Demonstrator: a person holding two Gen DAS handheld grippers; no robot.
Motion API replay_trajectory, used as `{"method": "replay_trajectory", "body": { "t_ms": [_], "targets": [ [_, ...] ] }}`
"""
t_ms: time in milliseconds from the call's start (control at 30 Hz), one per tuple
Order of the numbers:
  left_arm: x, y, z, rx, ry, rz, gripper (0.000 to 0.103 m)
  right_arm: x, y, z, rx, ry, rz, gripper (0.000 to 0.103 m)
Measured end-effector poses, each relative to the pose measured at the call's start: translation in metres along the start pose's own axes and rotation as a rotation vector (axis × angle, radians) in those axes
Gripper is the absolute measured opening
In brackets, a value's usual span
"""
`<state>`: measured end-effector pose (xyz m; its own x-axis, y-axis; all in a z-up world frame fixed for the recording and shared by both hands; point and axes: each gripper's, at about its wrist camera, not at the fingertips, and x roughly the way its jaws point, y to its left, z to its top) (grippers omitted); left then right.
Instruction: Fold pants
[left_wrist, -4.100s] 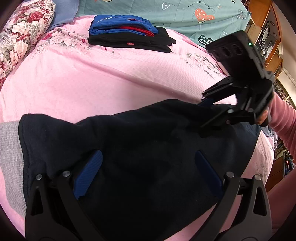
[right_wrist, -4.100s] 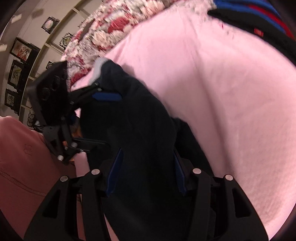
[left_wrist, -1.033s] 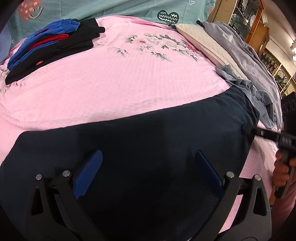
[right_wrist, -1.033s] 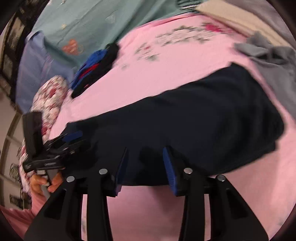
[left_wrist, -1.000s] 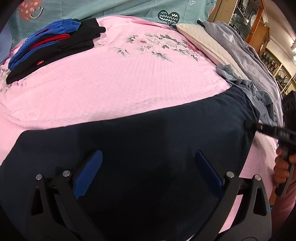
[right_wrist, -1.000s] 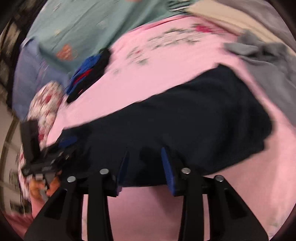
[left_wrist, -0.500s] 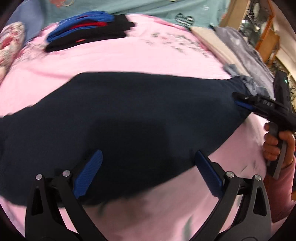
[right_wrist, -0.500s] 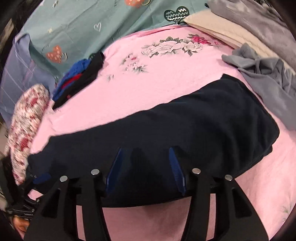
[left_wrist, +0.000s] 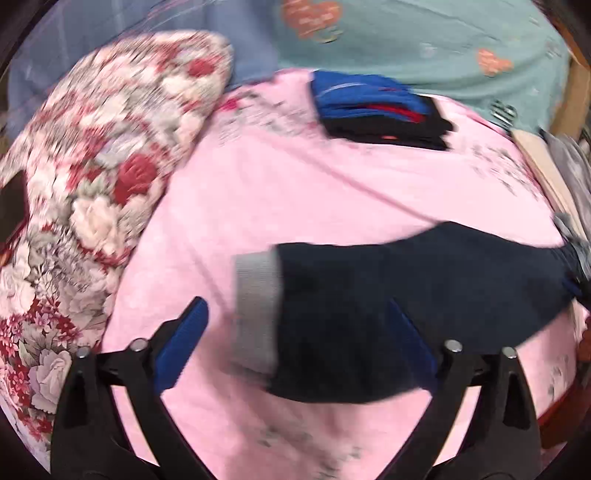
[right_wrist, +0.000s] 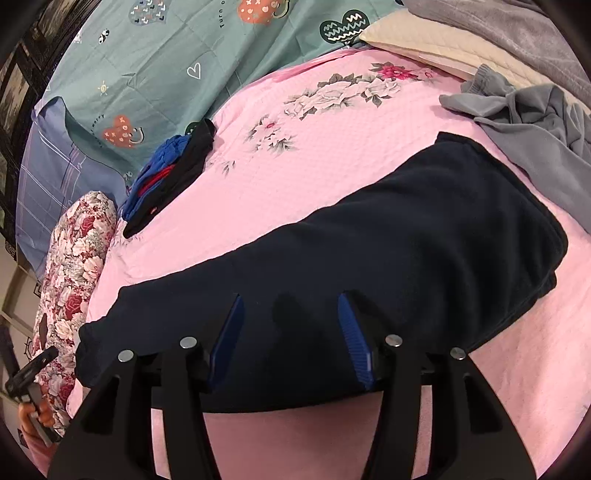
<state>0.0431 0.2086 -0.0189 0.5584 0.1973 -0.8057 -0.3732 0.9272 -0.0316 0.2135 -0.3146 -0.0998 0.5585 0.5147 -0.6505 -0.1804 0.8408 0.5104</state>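
Observation:
Dark navy pants (right_wrist: 369, 266) lie flat on the pink bedspread (right_wrist: 332, 140), folded lengthwise and stretched left to right. In the left wrist view the pants (left_wrist: 424, 295) end in a grey cuff (left_wrist: 256, 310) on their left. My left gripper (left_wrist: 295, 343) is open and empty, above the cuff end of the pants. My right gripper (right_wrist: 291, 339) is open and empty, over the near edge of the pants at their middle. The left gripper also shows small at the far left of the right wrist view (right_wrist: 27, 373).
A stack of folded blue, red and black clothes (left_wrist: 376, 110) sits at the back of the bed. A floral pillow (left_wrist: 92, 177) lies at the left. Grey garments (right_wrist: 535, 122) and a cream blanket (right_wrist: 443, 44) lie at the right. A teal sheet (right_wrist: 184, 55) hangs behind.
My left gripper has drawn back and swung left toward the cuff end, now showing the pillow. My right gripper has opened a little wider and stays over the pants' near edge.

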Motion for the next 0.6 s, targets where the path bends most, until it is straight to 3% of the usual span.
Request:
{"method": "replay_trajectory", "body": {
  "t_ms": [100,367,433,467,600],
  "targets": [
    [0.025,0.033,0.005,-0.099,0.092,-0.069,0.067,-0.001,-0.002,0.0,0.01,-0.004,0.012,0.055],
    [0.083,0.046,0.002,-0.131,0.222,-0.156,0.077,-0.001,-0.002,0.0,0.012,-0.001,0.025,0.057],
    [0.086,0.046,0.0,-0.139,0.225,-0.191,0.065,-0.001,-0.002,0.0,0.014,-0.001,0.028,0.057],
    [0.087,0.045,0.0,-0.138,0.224,-0.225,0.054,-0.001,-0.002,0.0,0.014,-0.001,0.028,0.057],
    [0.072,0.033,0.001,-0.056,0.146,-0.14,0.027,-0.001,-0.003,0.0,0.017,-0.003,0.031,0.057]
  ]
}}
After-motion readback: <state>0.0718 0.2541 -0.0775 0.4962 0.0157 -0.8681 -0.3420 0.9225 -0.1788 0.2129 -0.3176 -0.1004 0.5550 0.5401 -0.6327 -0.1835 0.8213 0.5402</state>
